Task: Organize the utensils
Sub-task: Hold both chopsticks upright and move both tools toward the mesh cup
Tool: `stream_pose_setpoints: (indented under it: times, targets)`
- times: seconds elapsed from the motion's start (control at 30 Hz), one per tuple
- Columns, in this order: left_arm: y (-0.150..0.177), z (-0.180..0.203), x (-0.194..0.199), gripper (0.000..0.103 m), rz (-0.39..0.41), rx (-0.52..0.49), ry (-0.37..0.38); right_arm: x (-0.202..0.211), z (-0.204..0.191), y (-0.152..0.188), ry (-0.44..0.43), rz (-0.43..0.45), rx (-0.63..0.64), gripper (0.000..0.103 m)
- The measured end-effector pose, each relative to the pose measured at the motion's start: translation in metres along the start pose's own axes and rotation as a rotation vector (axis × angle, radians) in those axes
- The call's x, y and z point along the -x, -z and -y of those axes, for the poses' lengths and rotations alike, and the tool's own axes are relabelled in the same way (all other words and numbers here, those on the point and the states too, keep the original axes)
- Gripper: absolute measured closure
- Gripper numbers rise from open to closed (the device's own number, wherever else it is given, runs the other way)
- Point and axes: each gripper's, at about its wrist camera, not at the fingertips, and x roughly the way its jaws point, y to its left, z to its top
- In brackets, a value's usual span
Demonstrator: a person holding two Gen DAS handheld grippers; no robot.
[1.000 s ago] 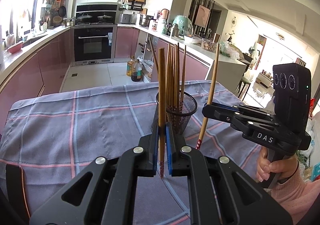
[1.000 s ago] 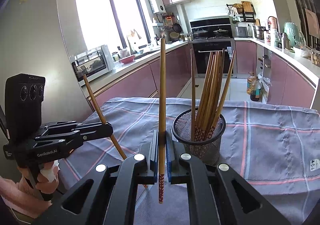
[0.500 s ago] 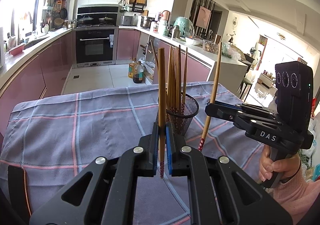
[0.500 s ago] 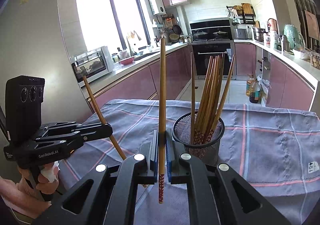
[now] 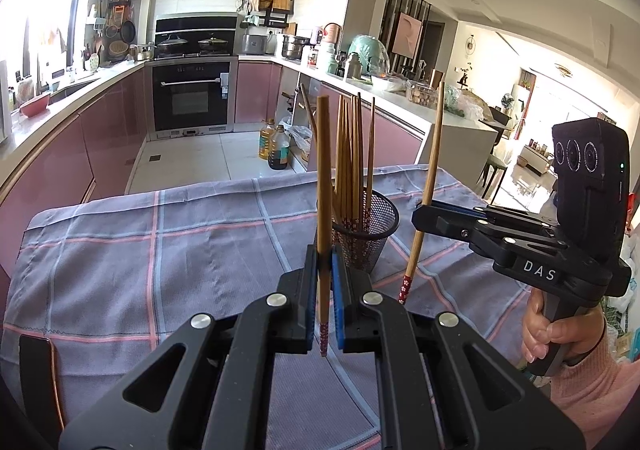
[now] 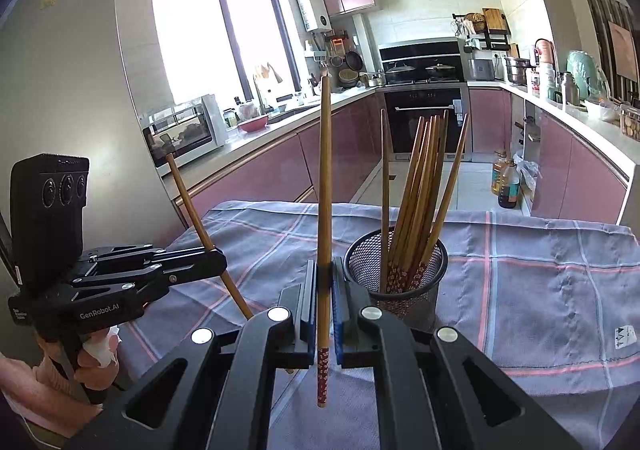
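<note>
A black mesh holder (image 5: pixel 376 226) (image 6: pixel 416 270) stands on the plaid cloth with several wooden chopsticks (image 6: pixel 420 185) upright in it. My left gripper (image 5: pixel 323 270) is shut on one upright chopstick (image 5: pixel 323 177), just in front and left of the holder. In the right wrist view the left gripper (image 6: pixel 218 258) shows at the left with its chopstick (image 6: pixel 192 205) tilted. My right gripper (image 6: pixel 323 282) is shut on another upright chopstick (image 6: pixel 324 185), red patterned end down. From the left wrist view the right gripper (image 5: pixel 420 209) holds its chopstick (image 5: pixel 430 177) right of the holder.
A purple plaid cloth (image 5: pixel 160 250) covers the table; its far edge drops to the kitchen floor. A dark, copper-edged object (image 5: pixel 36 370) lies at the near left. Oil bottles (image 5: pixel 276 149) stand on the floor beyond. A person's hands hold both gripper handles.
</note>
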Motion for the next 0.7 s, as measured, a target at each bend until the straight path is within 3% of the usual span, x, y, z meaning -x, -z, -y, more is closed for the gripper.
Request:
stream_pose_setpoints:
  times: [0.7]
  targets:
    - [-0.0012, 0.0023, -0.0031, 0.095, 0.005, -0.007, -0.015, -0.0013, 0.0012, -0.0017, 0.005, 0.005, -0.008, 0.097]
